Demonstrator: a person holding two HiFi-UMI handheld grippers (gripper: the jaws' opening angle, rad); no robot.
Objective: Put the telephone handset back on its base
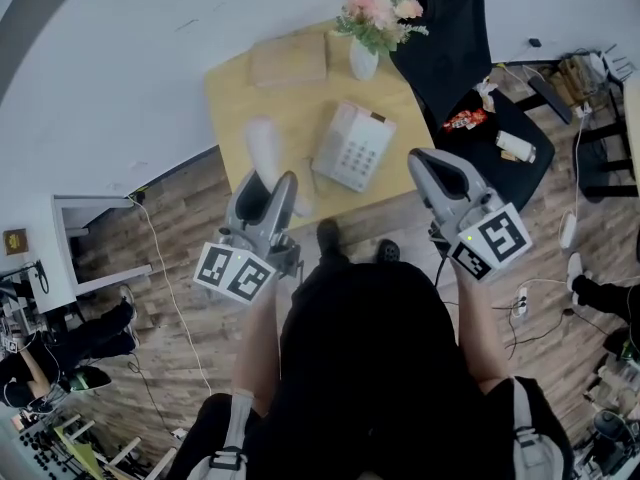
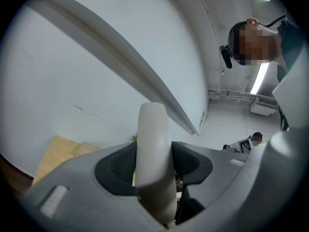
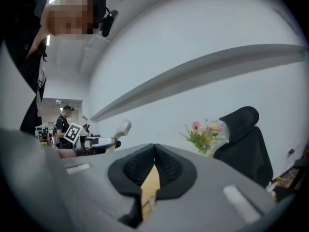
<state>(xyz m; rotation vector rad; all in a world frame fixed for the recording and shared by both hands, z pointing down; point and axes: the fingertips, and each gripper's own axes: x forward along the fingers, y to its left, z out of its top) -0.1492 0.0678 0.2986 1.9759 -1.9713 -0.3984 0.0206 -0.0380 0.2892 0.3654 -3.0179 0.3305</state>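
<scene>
Your left gripper (image 2: 154, 167) is clamped on the off-white plastic telephone handset (image 2: 154, 144), roughly mid-shaft, above the light wooden table (image 1: 232, 96) and left of the grey keypad base (image 1: 352, 146). Handset looks stiff, light and probably slick, so a middle grip suits it. Right gripper (image 3: 153, 164) closed, empty.

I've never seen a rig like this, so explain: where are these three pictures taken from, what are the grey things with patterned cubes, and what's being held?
A person holds a hand-held gripper, a two-jaw clamp, in each hand. One picture comes from a camera on the person's head, looking down; the other two from cameras riding on the hand-held grippers. On the wooden table sit a telephone base, a vase of flowers and a flat wooden block. The left hand-held gripper clamps the white handset; the right hand-held gripper is shut and empty.
</scene>
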